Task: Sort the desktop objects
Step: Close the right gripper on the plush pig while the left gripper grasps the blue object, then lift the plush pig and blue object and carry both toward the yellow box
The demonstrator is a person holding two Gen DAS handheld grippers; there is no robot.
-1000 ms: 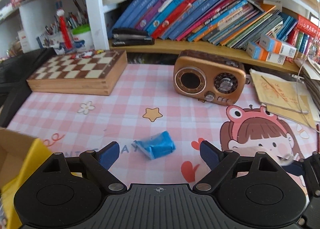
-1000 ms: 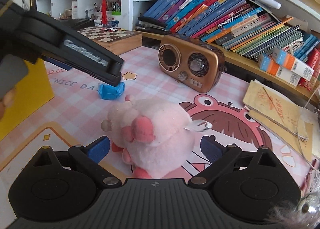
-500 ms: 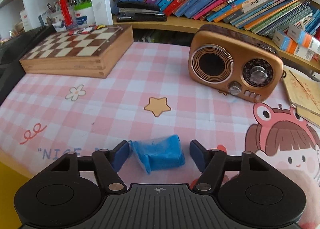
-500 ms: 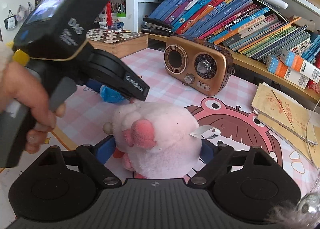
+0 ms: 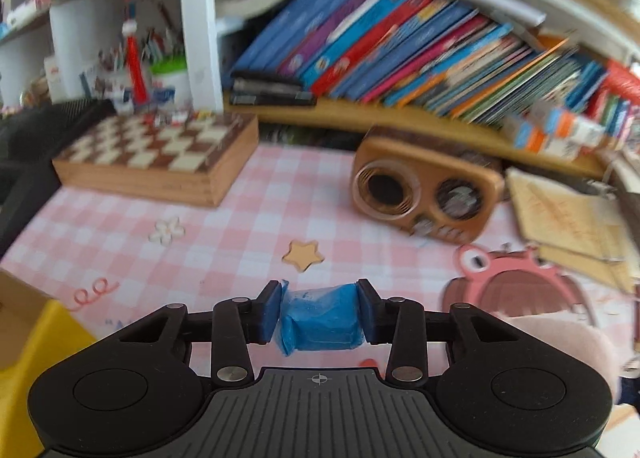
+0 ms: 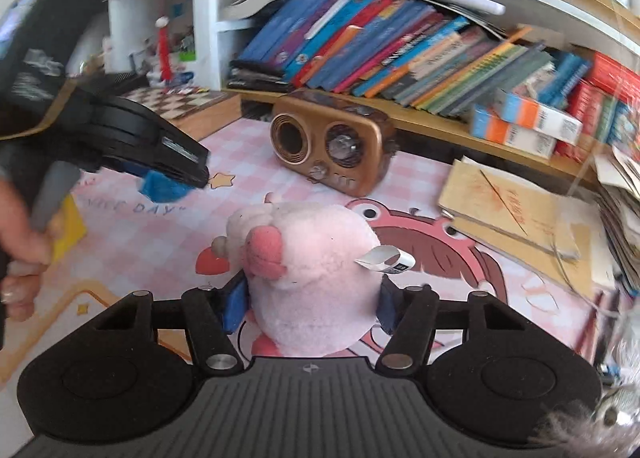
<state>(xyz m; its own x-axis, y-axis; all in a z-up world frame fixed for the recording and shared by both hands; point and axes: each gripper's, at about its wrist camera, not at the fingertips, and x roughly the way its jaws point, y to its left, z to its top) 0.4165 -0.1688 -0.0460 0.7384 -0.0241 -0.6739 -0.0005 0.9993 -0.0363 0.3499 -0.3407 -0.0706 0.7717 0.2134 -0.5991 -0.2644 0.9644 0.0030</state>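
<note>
My left gripper (image 5: 318, 312) is shut on a small blue wrapped packet (image 5: 320, 318) and holds it above the pink checked desk mat. The packet also shows in the right wrist view (image 6: 164, 187), held off the mat under the left gripper (image 6: 172, 178). My right gripper (image 6: 308, 304) is shut on a pink plush toy (image 6: 308, 258) with a white tag; its fingers press into both sides of the toy. Part of the plush shows at the right edge of the left wrist view (image 5: 560, 342).
A bronze retro radio (image 6: 332, 146) stands at the back of the mat. A wooden chessboard box (image 5: 160, 154) sits at the back left. A yellow box (image 5: 28, 342) is at the left. Notebooks (image 6: 516, 210) lie at the right. A bookshelf (image 5: 400, 54) runs behind.
My left gripper has closed on the blue packet and lifted it off the mat. My right gripper has closed on the pink plush toy.
</note>
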